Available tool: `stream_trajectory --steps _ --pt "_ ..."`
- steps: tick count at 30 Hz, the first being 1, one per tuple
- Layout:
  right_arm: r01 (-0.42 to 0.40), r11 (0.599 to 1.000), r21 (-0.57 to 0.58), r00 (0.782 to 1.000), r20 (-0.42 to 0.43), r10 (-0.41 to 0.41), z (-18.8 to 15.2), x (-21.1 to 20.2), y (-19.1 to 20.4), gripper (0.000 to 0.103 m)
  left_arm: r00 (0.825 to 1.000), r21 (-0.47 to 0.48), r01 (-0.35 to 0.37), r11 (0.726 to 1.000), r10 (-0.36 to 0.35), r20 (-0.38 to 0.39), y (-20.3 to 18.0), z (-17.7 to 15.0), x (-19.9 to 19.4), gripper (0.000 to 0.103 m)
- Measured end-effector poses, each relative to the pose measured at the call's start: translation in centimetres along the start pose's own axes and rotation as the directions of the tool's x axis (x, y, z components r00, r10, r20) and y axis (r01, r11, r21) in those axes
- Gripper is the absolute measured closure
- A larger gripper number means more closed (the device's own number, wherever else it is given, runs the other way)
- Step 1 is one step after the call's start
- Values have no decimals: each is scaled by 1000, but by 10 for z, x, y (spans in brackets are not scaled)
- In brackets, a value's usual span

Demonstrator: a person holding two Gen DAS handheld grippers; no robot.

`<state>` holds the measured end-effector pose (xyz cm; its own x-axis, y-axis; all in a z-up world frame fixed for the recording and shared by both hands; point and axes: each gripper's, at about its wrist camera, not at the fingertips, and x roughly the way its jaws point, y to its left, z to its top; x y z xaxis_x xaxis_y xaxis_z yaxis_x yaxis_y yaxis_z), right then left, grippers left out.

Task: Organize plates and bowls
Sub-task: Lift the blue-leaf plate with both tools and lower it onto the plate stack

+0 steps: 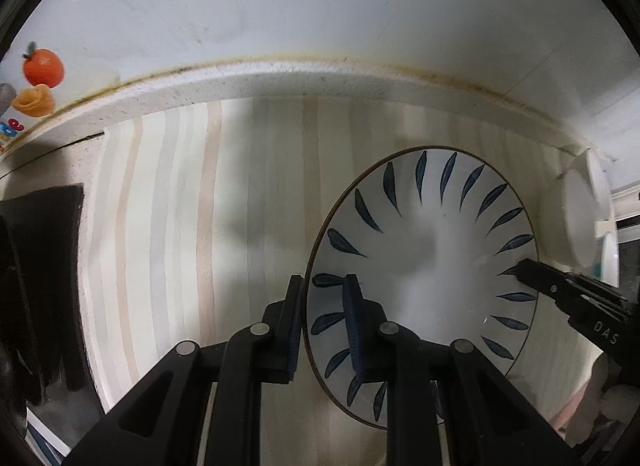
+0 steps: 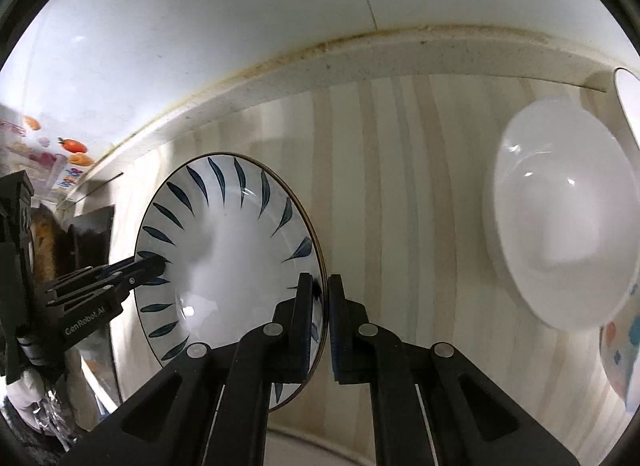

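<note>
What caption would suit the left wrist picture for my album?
Both grippers, left and right, grip opposite rim edges of a blue-leaf plate over a striped mat.

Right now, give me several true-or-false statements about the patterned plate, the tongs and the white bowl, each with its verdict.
1. Both tongs, left tongs and right tongs, straddle the rim of the leaf-patterned plate. True.
2. The plate's leaf marks are red. False: they are dark blue.
3. A white bowl sits apart from the plate, on the striped mat. True.
4. The white bowl sits inside the patterned plate. False: the plate holds nothing.
</note>
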<state>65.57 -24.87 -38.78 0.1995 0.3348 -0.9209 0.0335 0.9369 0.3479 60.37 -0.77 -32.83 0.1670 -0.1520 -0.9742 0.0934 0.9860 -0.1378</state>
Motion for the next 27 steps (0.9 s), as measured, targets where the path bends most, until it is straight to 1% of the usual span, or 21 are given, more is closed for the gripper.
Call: stream_trajectory --steps 7,10,12,15,20,24,27 --pt "-39 999 1 999 34 39 -26 -46 12 95 999 34 13 999 -14 43 -8 -31 -46 86" --pt "-53 999 9 998 44 53 -44 -67 8 95 999 56 16 998 -18 51 -16 -49 -63 86" --pt "-61 998 15 997 42 61 -59 -80 6 95 998 67 22 997 -26 50 -24 -54 -74 86" --pt "-69 997 16 997 42 69 -80 -95 2 95 998 83 20 996 -24 51 -32 -66 -78 86" --pt "-81 996 25 996 42 79 -109 -109 0 95 998 87 32 996 -36 43 -41 -89 -83 86" --pt "-84 996 29 996 38 83 -129 -113 -4 95 999 84 40 996 -42 29 -44 -108 -82 86" --pt "-86 996 32 996 25 85 -143 -111 -9 95 999 85 41 996 -41 4 -49 -120 -74 86"
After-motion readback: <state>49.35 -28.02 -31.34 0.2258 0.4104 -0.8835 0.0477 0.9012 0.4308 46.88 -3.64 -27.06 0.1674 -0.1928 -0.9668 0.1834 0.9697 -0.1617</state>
